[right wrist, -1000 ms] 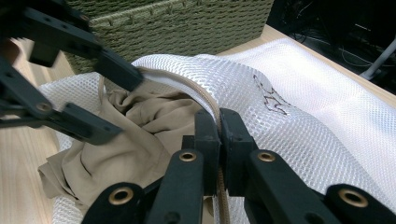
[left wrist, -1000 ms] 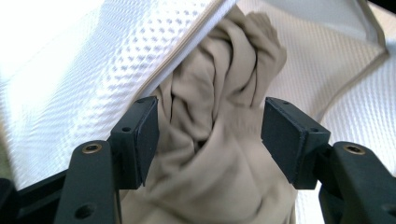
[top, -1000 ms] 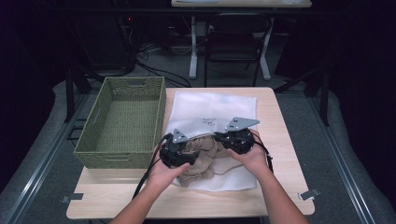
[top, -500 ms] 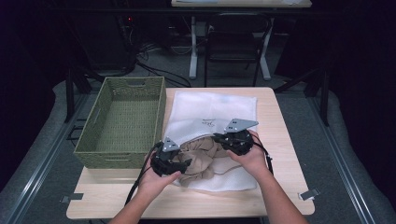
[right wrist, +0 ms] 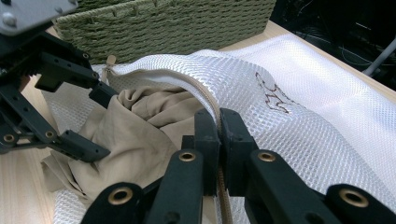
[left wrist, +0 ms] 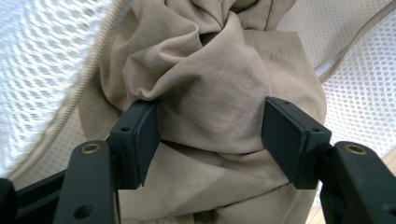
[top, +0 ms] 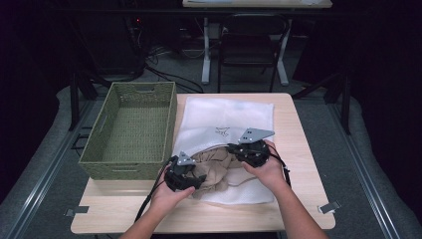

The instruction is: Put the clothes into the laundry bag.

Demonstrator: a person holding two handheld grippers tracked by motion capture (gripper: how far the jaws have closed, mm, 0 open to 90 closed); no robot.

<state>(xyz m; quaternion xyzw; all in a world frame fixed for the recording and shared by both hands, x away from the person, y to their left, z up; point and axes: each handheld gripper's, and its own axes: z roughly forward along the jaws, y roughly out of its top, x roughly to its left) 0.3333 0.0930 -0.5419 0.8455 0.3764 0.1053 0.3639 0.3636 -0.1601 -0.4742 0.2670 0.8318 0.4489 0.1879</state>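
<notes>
A white mesh laundry bag (top: 224,122) lies flat on the table, its zippered mouth toward the person. A crumpled beige garment (top: 214,169) sits half in that mouth. My left gripper (top: 191,179) is open, its jaws on either side of a bunched fold of the beige garment (left wrist: 212,88) without squeezing it. My right gripper (top: 238,149) is shut on the zippered edge of the bag (right wrist: 280,121), holding the upper layer up over the garment (right wrist: 140,126). The left gripper (right wrist: 81,119) also appears in the right gripper view, at the left.
A green woven basket (top: 99,149) stands empty at the table's left, close beside the bag. Its woven wall (right wrist: 177,23) runs across the top of the right gripper view. Bare wood (top: 298,124) runs to the right of the bag. A chair (top: 249,40) and desk legs stand beyond the table.
My left gripper has pulled back toward the person and to the left, to the garment's near end. The right gripper has stayed on the bag's edge.
</notes>
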